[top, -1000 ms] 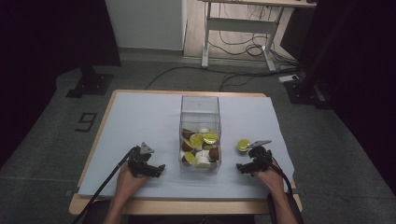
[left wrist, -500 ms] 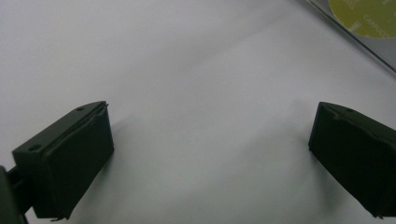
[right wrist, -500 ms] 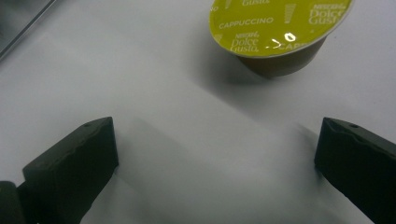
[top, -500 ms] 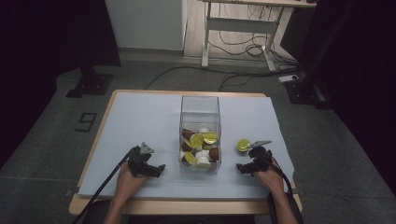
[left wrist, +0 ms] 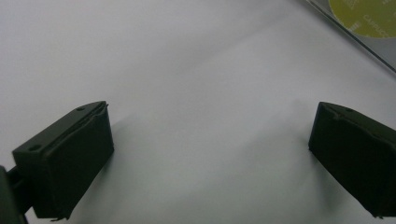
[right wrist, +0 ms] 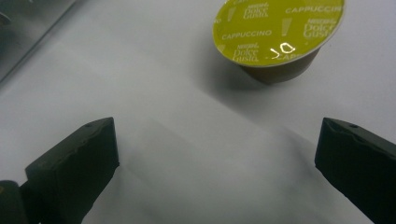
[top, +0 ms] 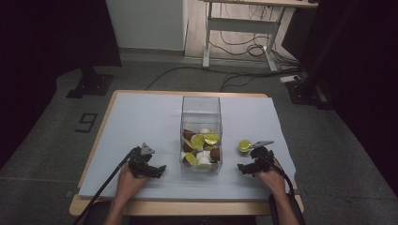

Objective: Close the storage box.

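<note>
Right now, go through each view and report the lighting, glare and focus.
High view: the room is dim, only the white table is lit, detail soft. Right gripper view: the capsule is sharp, with a small glare spot on its yellow lid and a shadow to its left. Left gripper view: the clear box corner is blurred.
</note>
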